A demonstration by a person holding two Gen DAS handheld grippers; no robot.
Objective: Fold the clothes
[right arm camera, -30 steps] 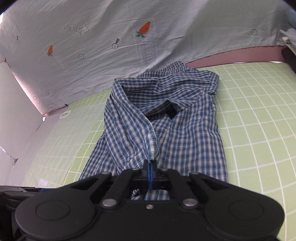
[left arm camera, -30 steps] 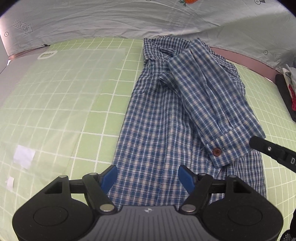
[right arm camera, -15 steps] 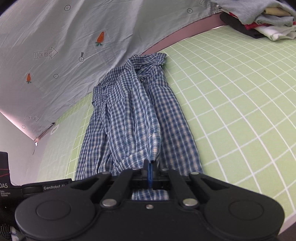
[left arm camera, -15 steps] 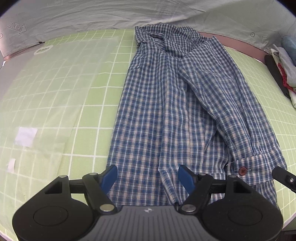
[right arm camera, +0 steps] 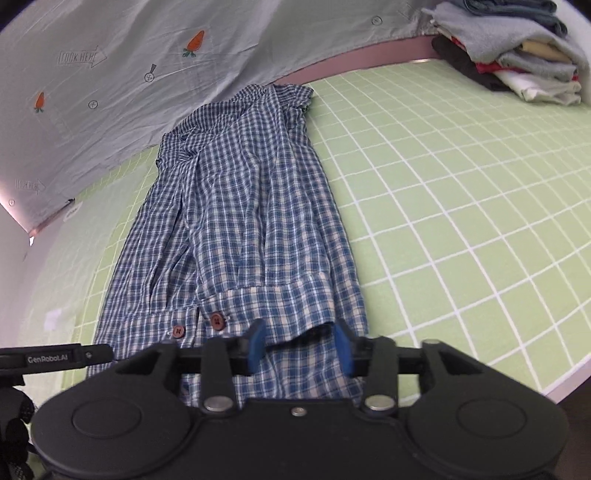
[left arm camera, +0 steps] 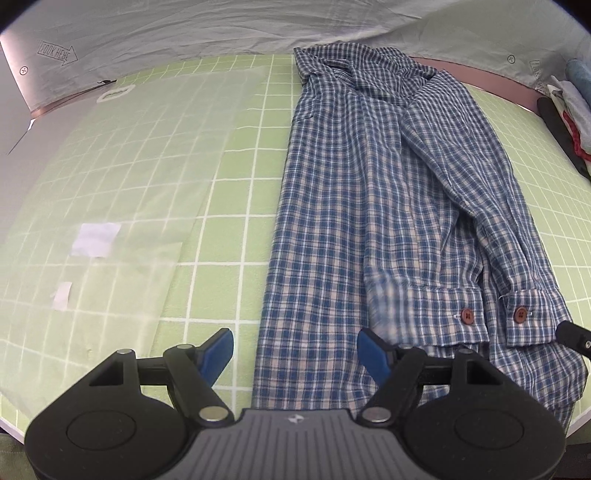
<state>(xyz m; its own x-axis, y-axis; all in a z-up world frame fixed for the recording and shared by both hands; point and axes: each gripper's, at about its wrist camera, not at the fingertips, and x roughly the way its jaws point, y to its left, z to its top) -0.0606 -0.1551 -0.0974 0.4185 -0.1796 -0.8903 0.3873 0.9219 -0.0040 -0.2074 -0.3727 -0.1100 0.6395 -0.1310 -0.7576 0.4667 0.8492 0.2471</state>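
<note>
Green gridded matting is covering the worktop [left arm camera: 221, 206], and in the left wrist view the blue-and-white checked shirt [left arm camera: 332, 221] is lying lengthwise on it, collar at the far end against a wrinkled grey sheet [left arm camera: 221, 29]. Both sleeves are lying folded in over the body, their buttoned cuffs [left arm camera: 458, 314] side by side near the hem. The left tool [left arm camera: 295, 350] is hovering released, its blue pads wide apart, straddling the shirt's near left edge without gripping it. Left of the shirt, a translucent plastic film [left arm camera: 129, 184] is lying flat over the grid, leaving a broad open stretch of mat. At the right edge of the view, the tip of the other tool is showing just beside the outer cuff.

In the right wrist view, the right tool [right arm camera: 298, 345] is sitting released, blue pads parted on either side of the cuff [right arm camera: 295, 306], the fabric lying slack between them. The woven shirt [right arm camera: 240, 203] is running away toward the carrot-printed sheet [right arm camera: 147, 55], creased softly along its folded sleeves. Right of it, the mat [right arm camera: 461, 184] is stretching open as far as a stack of folded clothes [right arm camera: 517, 55] in the far corner. The worktop's near edge is passing just right of the tool.
</note>
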